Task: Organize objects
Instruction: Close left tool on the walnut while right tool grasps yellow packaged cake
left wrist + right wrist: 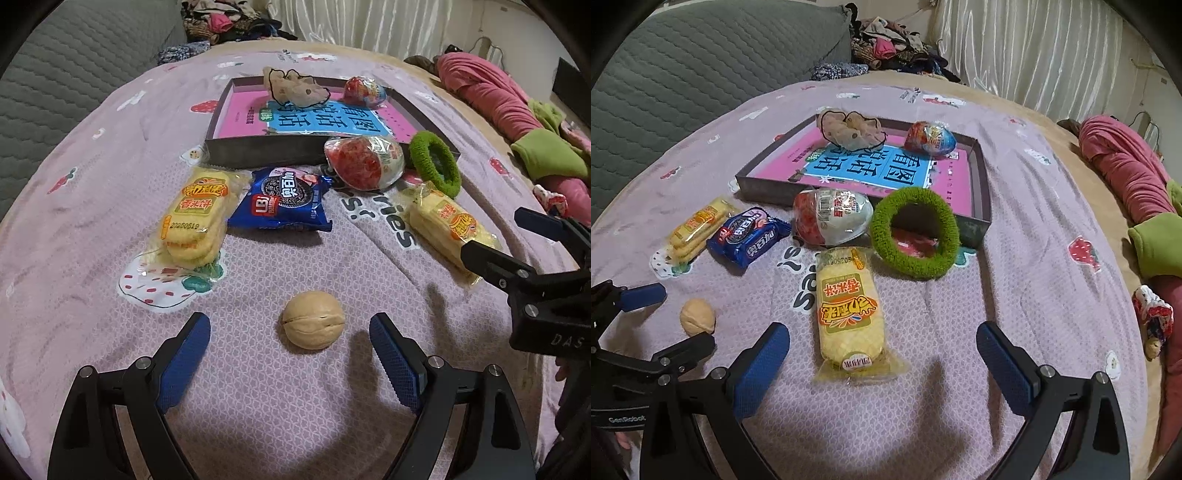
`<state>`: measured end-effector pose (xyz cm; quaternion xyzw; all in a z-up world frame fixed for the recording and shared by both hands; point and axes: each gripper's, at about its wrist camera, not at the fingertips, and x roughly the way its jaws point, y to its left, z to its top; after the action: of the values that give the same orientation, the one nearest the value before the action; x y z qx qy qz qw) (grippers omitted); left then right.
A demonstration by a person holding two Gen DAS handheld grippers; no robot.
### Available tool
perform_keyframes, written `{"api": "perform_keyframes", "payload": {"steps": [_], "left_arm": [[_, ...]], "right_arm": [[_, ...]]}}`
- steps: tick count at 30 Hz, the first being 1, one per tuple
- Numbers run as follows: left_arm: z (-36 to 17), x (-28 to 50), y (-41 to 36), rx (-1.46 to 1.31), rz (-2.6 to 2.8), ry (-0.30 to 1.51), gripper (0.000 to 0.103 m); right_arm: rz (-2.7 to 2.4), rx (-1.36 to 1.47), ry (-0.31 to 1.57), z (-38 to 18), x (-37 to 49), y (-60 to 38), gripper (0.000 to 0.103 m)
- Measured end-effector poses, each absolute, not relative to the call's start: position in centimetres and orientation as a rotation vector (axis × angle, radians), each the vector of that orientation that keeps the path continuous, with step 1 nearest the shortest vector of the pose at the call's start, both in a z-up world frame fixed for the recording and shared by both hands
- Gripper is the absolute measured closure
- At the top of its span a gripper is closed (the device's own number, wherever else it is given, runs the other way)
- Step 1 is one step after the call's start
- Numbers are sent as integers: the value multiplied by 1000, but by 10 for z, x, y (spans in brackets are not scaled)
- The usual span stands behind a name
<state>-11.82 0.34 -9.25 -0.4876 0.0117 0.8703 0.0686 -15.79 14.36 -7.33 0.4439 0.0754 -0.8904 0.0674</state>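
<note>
A walnut (313,319) lies on the pink bedspread just ahead of my open, empty left gripper (290,341); it also shows in the right wrist view (697,316). My open, empty right gripper (882,349) straddles the near end of a yellow rice-cracker pack (849,308). A second cracker pack (194,216), a blue Oreo pack (282,201), a wrapped toy egg (831,216) and a green scrunchie (914,232) lie in front of a shallow dark box (980,173). The box holds a beige scrunchie (846,129) and another toy egg (931,137).
A grey quilted pillow (701,55) lies at the back left. A clothes pile (894,48) sits behind the bed. Pink and green clothing (1134,173) lies along the right edge, beside a small patterned scrunchie (1152,314).
</note>
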Motion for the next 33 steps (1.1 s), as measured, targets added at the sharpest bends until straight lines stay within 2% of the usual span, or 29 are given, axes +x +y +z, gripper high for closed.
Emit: {"api": "perform_keyframes", "payload": {"steps": [21,27,33], "left_arm": [[-102,-126,6,-1456,2617,8,14],[-101,-126,4,-1441,2608,-13,16],[-101,-125,5,-1440,2609,-2,26]], "right_arm": [[-2666,1370,238,-92,-179,140,1],[-2651,1378,205,-96,-181,137,15],[-2631,1373,195,-97,-182,134,22]]}}
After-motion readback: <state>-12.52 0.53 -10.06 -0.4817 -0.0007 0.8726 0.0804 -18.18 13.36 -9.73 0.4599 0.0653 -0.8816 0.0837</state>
